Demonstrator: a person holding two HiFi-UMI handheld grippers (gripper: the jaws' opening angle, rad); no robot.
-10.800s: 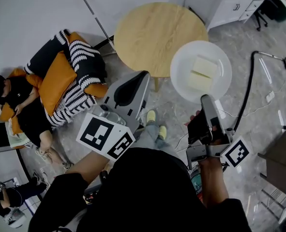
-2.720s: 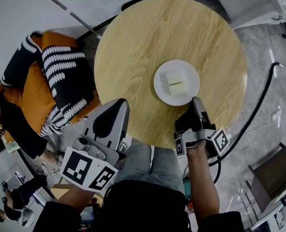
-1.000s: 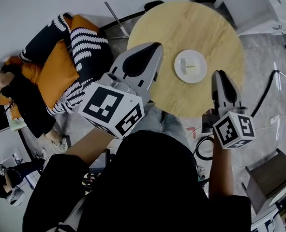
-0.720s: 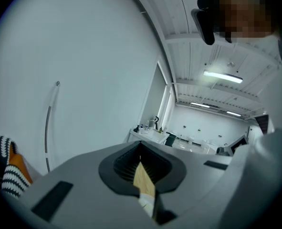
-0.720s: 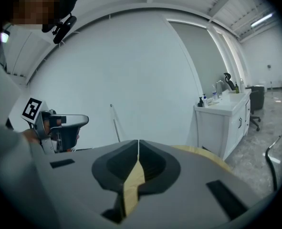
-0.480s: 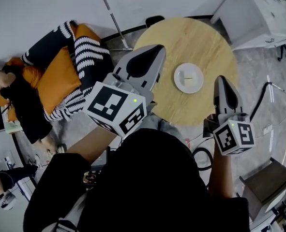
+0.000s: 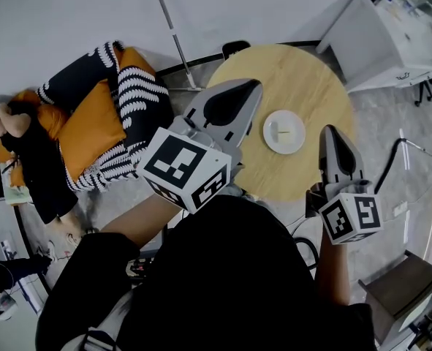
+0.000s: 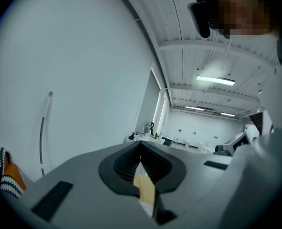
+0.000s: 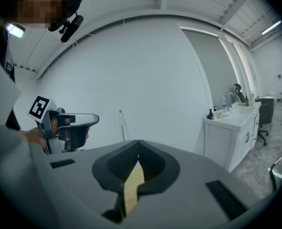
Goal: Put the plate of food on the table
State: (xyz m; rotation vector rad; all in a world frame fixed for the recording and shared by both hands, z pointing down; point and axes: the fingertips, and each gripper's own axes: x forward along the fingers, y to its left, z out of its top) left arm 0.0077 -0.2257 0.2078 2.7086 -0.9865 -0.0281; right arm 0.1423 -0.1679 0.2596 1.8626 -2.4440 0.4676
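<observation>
With the plate (image 7: 274, 145) of food resting flat near the middle of the round tabletop (image 7: 303, 79), well in from every edge so it cannot tip, I hold the left gripper (image 7: 254, 86) and right gripper (image 7: 331, 131) raised clear, both jaws pressed together on nothing.

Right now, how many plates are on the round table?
1. The white plate lies on the round wooden table, right of its middle. The left gripper covers a bit of the table's edge.

Plate (image 7: 284, 131) on table (image 7: 303, 86), frame upper centre; cushions (image 7: 99, 123) left; cabinet (image 7: 380, 35) upper right; chair (image 7: 402, 287) lower right.
</observation>
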